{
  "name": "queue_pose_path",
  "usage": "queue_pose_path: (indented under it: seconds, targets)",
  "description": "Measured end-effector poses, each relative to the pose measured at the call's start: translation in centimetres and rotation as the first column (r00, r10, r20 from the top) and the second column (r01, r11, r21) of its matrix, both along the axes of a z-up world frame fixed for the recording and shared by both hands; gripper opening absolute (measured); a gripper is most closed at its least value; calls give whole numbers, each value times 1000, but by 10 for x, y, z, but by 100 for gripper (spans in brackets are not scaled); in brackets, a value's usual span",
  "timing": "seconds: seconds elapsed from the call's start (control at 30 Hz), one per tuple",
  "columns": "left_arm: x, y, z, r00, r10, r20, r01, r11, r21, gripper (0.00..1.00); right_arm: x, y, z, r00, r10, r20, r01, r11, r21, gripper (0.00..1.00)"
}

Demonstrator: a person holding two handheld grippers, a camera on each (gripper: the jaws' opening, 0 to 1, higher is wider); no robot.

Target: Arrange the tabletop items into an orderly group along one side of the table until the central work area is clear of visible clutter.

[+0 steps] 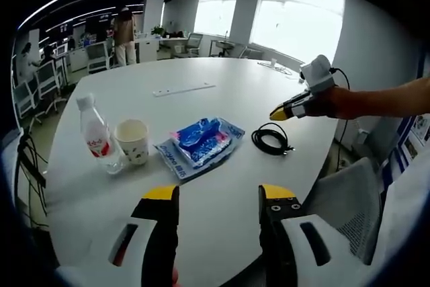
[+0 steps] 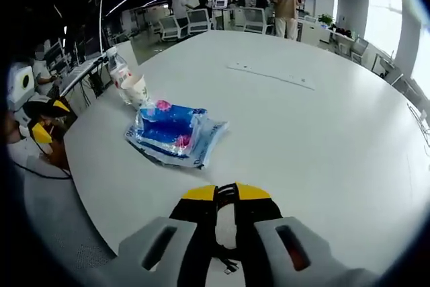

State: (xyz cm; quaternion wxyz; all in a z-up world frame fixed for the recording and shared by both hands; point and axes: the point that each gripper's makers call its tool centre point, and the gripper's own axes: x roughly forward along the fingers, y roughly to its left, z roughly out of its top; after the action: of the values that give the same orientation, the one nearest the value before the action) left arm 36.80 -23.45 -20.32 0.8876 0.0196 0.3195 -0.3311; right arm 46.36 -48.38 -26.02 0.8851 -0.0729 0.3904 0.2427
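1. Open-plan office setting; a large rounded white worktop [image 1: 222, 186] is recorded, with chairs and people in the far background.
2. Left tool [image 1: 218, 199]: jaws are held wide apart with nothing between them, at the near edge of the worktop.
3. Right tool [image 2: 226, 193]: yellow-tipped jaws are closed together on a black cable [image 1: 271, 138], a strand of which is seen pinched between them in the right gripper view. In the left gripper view this tool is seen just above the coil, near the right edge.
4. Key relation: the coiled cable lies just beside the blue wipes packet [image 1: 200, 145], on the side towards the right tool; the right hand is judged the nearer.
5. Grouped items: a water bottle [image 1: 99, 138], a paper cup [image 1: 133, 142] and the packet stand in a row, close together.
6. A flat white strip [image 1: 183, 89] lies well apart, towards the far edge.
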Motion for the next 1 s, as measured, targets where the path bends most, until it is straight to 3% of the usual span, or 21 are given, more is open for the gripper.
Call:
queue_pose_path:
  seconds: [0.37, 1.0]
  targets:
    - [0, 4, -2, 1000, 8, -11, -8, 1000, 1, 47, 18, 27, 1, 998, 57, 8, -57, 998, 5, 12]
    - [8, 8, -4, 1000, 18, -19, -18, 1000, 3, 47, 40, 53, 0, 989, 148, 13, -148, 989, -12, 17]
